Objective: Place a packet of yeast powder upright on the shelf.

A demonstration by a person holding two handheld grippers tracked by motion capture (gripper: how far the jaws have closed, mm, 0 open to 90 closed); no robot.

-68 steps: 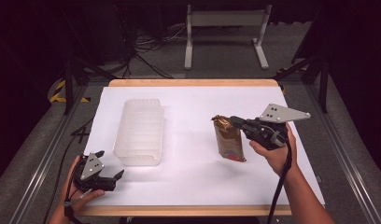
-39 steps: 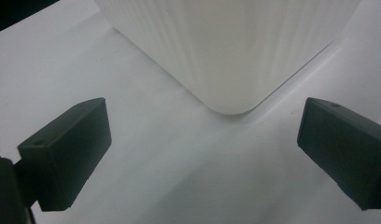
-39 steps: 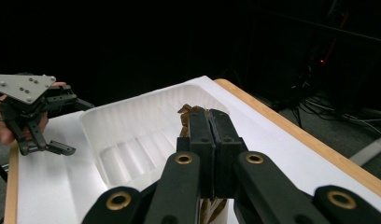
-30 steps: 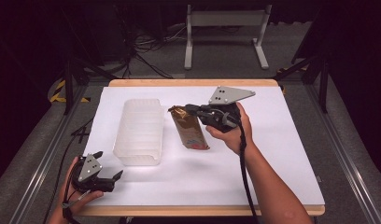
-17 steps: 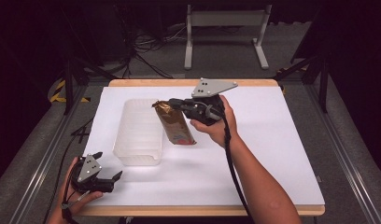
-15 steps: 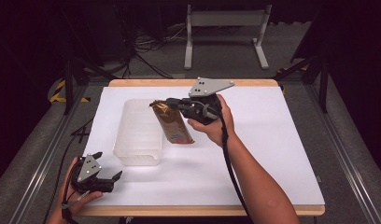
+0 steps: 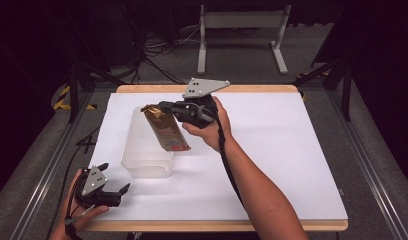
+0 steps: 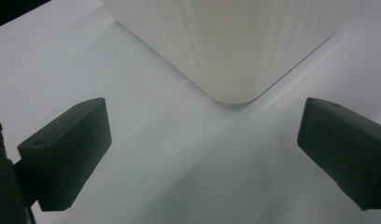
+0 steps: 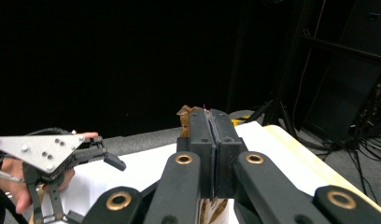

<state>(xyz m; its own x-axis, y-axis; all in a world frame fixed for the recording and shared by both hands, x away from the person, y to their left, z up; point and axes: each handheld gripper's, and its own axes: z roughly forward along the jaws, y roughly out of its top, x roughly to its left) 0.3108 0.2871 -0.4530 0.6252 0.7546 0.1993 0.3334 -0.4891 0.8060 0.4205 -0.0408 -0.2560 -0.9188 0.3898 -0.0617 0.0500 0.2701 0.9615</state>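
The brown snack pouch (image 7: 166, 131) is pinched at its top edge by the right gripper (image 7: 164, 106) and is hung in the air, its upper part over the far right part of the clear ribbed plastic container (image 7: 142, 152), its lower end slanted off to the right past the container's rim. In the right gripper view the two black jaws are seen pressed tight together with the crumpled brown top of the pouch (image 9: 185, 113) poking out beyond them, so the grip is narrow and the pouch is clearly what's being held. The grey three-cornered plate on that gripper is seen at the far side of the desk, above the hand.

The container is parked on the white desk (image 7: 272, 150), left of centre, long side running near to far. Can't tell if anything is in it.

The left gripper (image 7: 118, 192) is held low at the near left corner of the desk, just near of the container and not touching it. Its jaws are spread wide with nothing between them; in the left gripper view a rounded corner of the container (image 8: 235, 51) is seen just ahead, with bare white desk between the two black pads (image 8: 67, 149).
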